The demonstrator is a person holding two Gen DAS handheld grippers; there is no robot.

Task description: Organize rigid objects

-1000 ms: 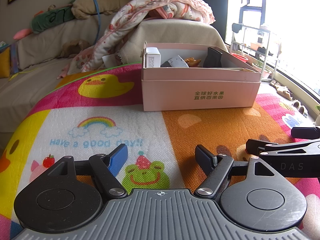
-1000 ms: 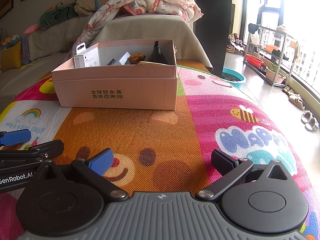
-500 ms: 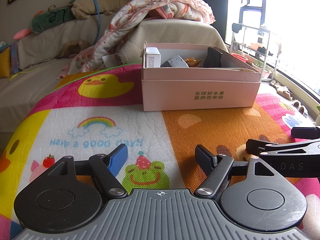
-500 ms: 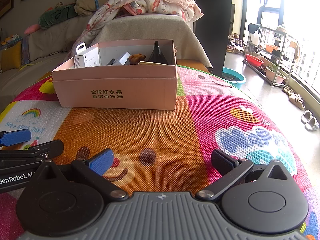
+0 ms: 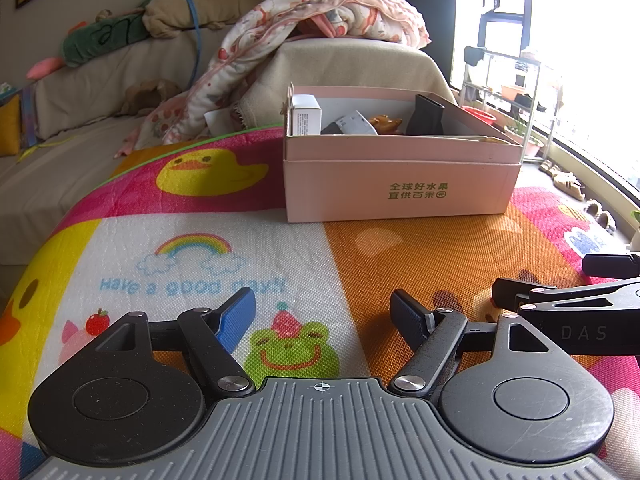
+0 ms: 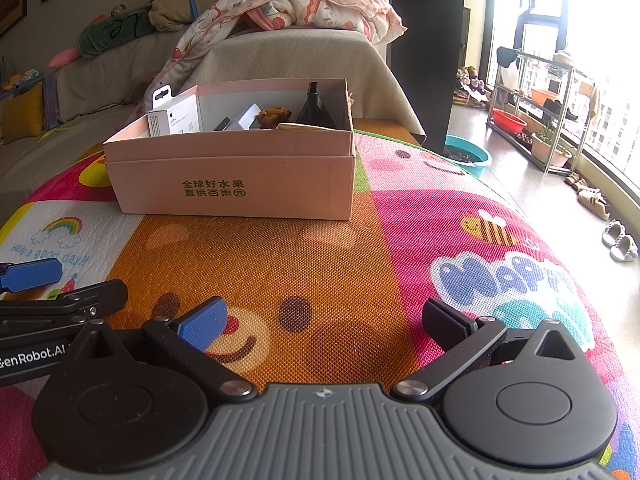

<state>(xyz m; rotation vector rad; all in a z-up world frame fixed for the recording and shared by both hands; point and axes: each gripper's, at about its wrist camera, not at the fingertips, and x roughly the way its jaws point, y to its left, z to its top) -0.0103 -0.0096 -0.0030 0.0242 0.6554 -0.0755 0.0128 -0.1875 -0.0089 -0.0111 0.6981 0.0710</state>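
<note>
A colourful cartoon play mat (image 5: 420, 248) covers the whole working surface, printed with a duck, a rainbow, a frog and a smiling face. Beyond it, from about ten to twelve o'clock in both views, stands a beige sofa (image 5: 100, 92) with a pink patterned blanket (image 5: 320, 20) heaped over its arm and a green plush toy (image 5: 104, 36) lying along the back.

On the mat at twelve o'clock in the left wrist view, and at about eleven o'clock in the right wrist view, sits an open pink cardboard box (image 5: 400, 188) with green lettering on its front wall. Inside it, from its nine o'clock end toward its three o'clock end, are a small white carton (image 5: 306, 116) standing upright, a grey-and-white item (image 5: 352, 124) whose kind I cannot tell, a small brown figurine (image 5: 386, 122), and a black wedge-shaped object (image 5: 428, 114) leaning on the far wall. The mat in front of the box is bare.

The left gripper (image 5: 324, 316) is low over the mat at six o'clock, its jaws spread apart with nothing between them, only the frog print showing in the gap. The right gripper (image 6: 324, 320) sits just beside it, at three o'clock of the left one, jaws likewise spread wide and empty over the smiling face. Both are well apart from the box
</note>
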